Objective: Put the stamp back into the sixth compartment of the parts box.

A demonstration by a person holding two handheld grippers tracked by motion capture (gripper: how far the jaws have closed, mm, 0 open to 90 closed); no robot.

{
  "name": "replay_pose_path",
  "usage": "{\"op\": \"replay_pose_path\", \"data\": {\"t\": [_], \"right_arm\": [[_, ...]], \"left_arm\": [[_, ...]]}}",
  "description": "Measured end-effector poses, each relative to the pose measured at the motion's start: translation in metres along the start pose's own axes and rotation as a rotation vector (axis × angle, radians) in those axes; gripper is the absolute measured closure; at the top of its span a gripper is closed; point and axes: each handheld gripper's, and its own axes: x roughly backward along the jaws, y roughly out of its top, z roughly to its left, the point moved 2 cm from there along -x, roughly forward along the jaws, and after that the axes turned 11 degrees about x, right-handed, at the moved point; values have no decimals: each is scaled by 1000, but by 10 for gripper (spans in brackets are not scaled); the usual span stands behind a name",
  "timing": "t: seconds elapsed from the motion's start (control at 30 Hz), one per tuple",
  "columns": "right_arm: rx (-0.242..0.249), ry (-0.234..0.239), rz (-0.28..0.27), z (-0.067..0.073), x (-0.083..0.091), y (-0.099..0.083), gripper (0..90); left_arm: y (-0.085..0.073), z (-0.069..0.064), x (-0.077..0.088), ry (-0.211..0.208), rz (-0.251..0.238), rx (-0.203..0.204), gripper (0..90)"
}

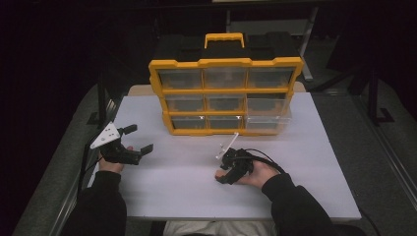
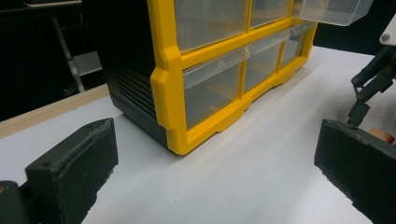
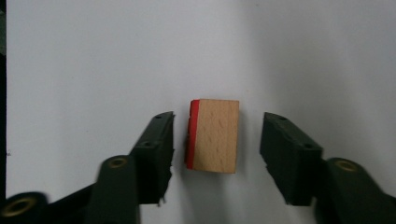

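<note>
A small wooden block (image 3: 215, 136) with a red face on one side lies flat on the white table (image 1: 305, 162). My right gripper (image 3: 218, 127) points down over it, one jaw on each side of the block, with a narrow gap on both sides, so the pads do not press on it. In the high view the right gripper (image 1: 227, 173) is at the table's front centre, held in a hand. My left gripper (image 1: 138, 139) rests at the table's left with its jaws wide apart and nothing between them. The left gripper (image 2: 215, 172) faces the organizer.
A yellow-framed black drawer organizer (image 1: 226, 93) with clear drawers and a yellow handle stands at the back centre. One clear drawer (image 1: 268, 114) in its right column sticks out. A dark floor and metal frames surround the table.
</note>
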Motion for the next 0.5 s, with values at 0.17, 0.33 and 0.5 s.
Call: {"op": "replay_pose_path", "data": {"t": [0.17,0.33,0.5], "right_arm": [[12,-4,-6,2,1,1,556],[29,-13,6,3,-1,2,621],[26,-13,11,3,1,3,646]], "left_arm": [[0,0,0,0,0,0,0],[0,0,0,-1,-3,-1,0],[0,0,0,-1,-2,-1,0]]}}
